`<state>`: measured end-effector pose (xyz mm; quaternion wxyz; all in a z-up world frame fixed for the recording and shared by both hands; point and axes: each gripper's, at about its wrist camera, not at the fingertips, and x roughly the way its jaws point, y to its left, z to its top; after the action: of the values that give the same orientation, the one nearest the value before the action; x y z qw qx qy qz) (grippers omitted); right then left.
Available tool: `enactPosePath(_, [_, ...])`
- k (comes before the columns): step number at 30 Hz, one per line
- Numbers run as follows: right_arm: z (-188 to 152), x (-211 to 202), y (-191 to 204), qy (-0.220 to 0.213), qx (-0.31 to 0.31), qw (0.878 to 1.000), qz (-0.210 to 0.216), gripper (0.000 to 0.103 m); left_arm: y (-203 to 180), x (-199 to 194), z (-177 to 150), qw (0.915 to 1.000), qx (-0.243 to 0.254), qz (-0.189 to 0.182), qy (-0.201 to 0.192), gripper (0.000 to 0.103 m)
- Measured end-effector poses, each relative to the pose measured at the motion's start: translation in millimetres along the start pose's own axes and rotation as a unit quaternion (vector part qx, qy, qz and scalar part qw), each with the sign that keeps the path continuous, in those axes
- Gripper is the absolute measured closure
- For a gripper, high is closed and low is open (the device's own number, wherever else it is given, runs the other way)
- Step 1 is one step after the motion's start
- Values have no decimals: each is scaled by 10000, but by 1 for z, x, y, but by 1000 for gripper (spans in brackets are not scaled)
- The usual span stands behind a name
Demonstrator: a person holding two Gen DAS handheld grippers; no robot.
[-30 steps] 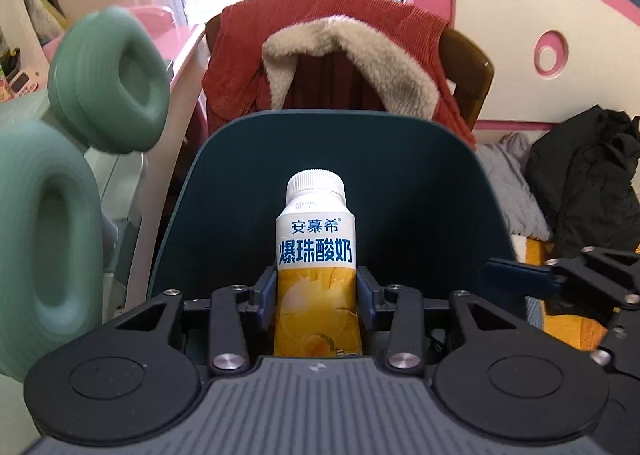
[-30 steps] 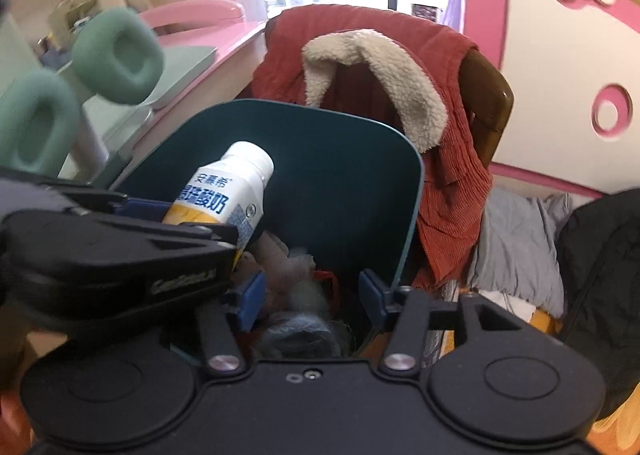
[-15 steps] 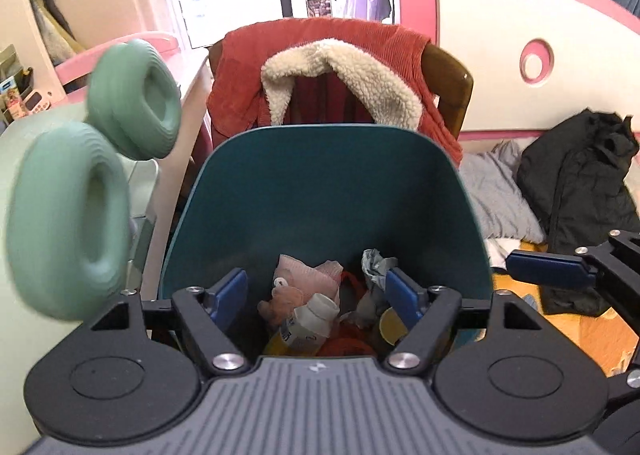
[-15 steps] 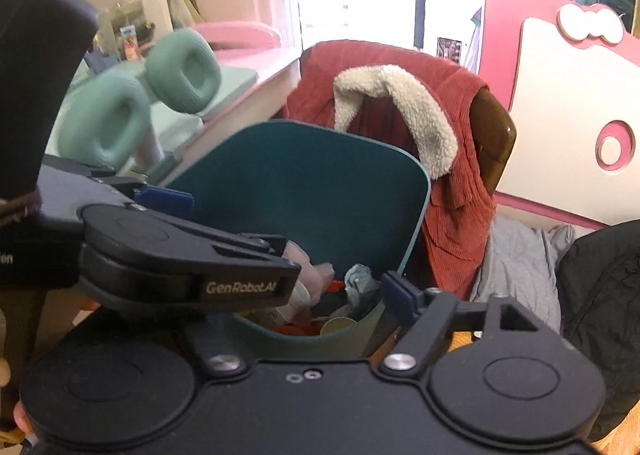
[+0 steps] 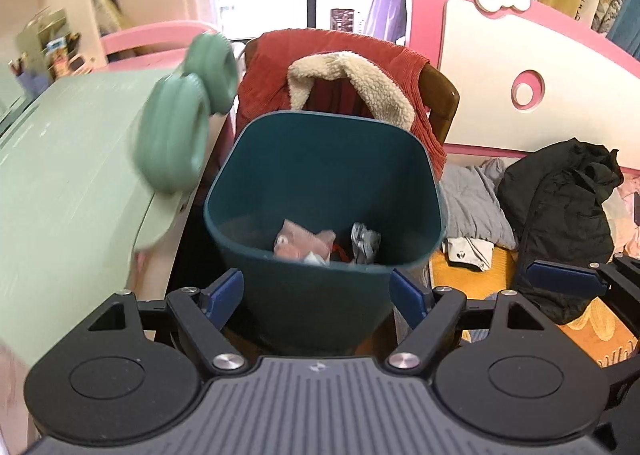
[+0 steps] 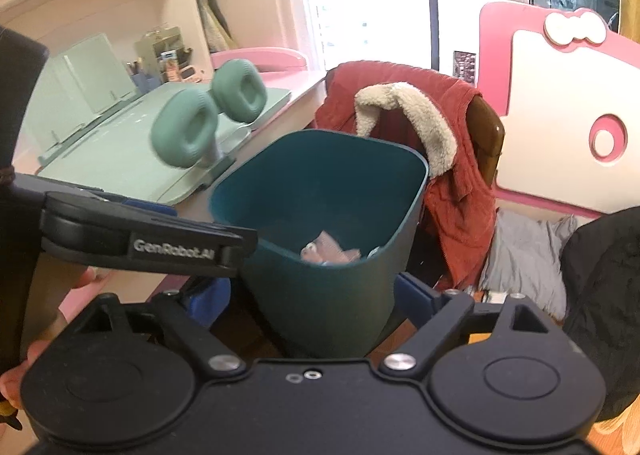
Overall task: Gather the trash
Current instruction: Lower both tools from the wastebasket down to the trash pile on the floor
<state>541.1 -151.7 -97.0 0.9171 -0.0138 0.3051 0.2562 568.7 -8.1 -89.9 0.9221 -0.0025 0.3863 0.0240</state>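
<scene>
"GenRobot.AI" is printed on the left gripper (image 6: 192, 255).

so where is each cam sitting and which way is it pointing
Left wrist: on the left gripper, looking forward and down into the teal bin; its own open fingers show, plus the right gripper's fingertip at right.
Right wrist: on the right gripper, facing the bin from further right; its open fingers and the left gripper's body show, with the person's hand at left.
Shared: bin, red jacket on the chair, green headphones.
</scene>
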Motion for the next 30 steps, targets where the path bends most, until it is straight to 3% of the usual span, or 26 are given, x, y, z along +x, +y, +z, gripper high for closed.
enactPosePath(4, [-15, -18, 6, -70, -22, 9998, 160, 6, 4, -21, -25, 9998, -196, -10, 40, 23])
enactPosePath(13, [-67, -27, 20, 156, 126, 9990, 394, 0, 21, -38, -84, 9982, -478, 100, 344, 21])
enactPosePath(21, [-134, 11, 35, 723, 310, 9964, 306, 0, 49, -3, -149, 9946, -703, -51, 761, 21])
enactPosePath(30, [-231, 78, 46, 1210, 490, 9914, 92, 0, 71, 77, -232, 9859, -1098, 63, 1263, 21])
